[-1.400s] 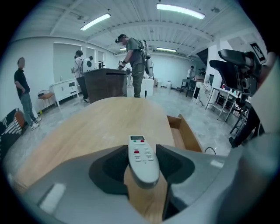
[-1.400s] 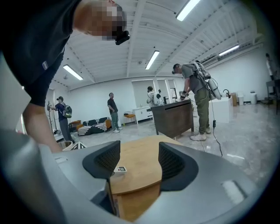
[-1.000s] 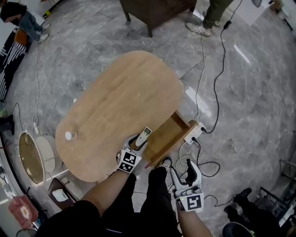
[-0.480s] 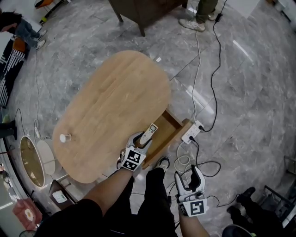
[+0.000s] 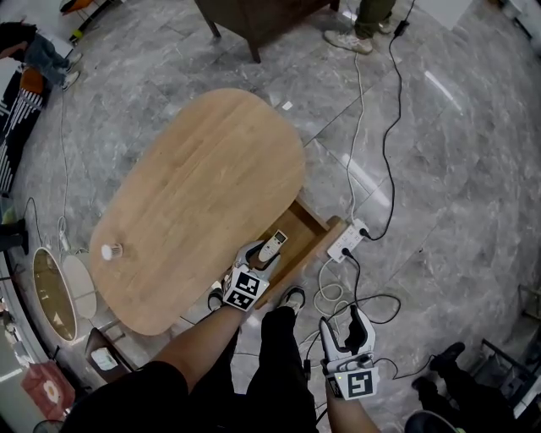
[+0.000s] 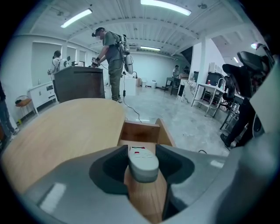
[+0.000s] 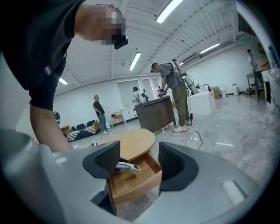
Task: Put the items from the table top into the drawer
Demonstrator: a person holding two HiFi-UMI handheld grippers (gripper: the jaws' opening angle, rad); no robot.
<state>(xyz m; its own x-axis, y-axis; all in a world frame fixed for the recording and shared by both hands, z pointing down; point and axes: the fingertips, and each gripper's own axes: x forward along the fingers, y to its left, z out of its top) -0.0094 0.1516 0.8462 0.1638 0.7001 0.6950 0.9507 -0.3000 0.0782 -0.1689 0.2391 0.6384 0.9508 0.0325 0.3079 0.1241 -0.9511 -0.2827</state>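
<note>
An oval wooden table (image 5: pixel 203 178) has its drawer (image 5: pixel 314 230) pulled open at the near right side. My left gripper (image 5: pixel 264 255) is shut on a white remote (image 5: pixel 272 245) and holds it over the drawer's inside. In the left gripper view the remote (image 6: pixel 142 161) sits pinched between the pads, with the drawer (image 6: pixel 140 130) straight ahead. A small white object (image 5: pixel 110 251) stands on the table's left end. My right gripper (image 5: pixel 345 325) hangs open and empty over the floor beside my leg. In its own view the right gripper (image 7: pixel 139 164) faces the drawer (image 7: pixel 138 181) and the remote (image 7: pixel 127 166).
A white power strip (image 5: pixel 348 243) with looping cables lies on the floor just right of the drawer. A dark cabinet (image 5: pixel 254 17) and a person's shoes (image 5: pixel 347 41) are at the far side. A round mirror (image 5: pixel 52 292) and small items lie left of the table.
My left gripper has carried the remote rightward from the table's edge to over the open drawer and lower. My right gripper has dropped a little toward me.
</note>
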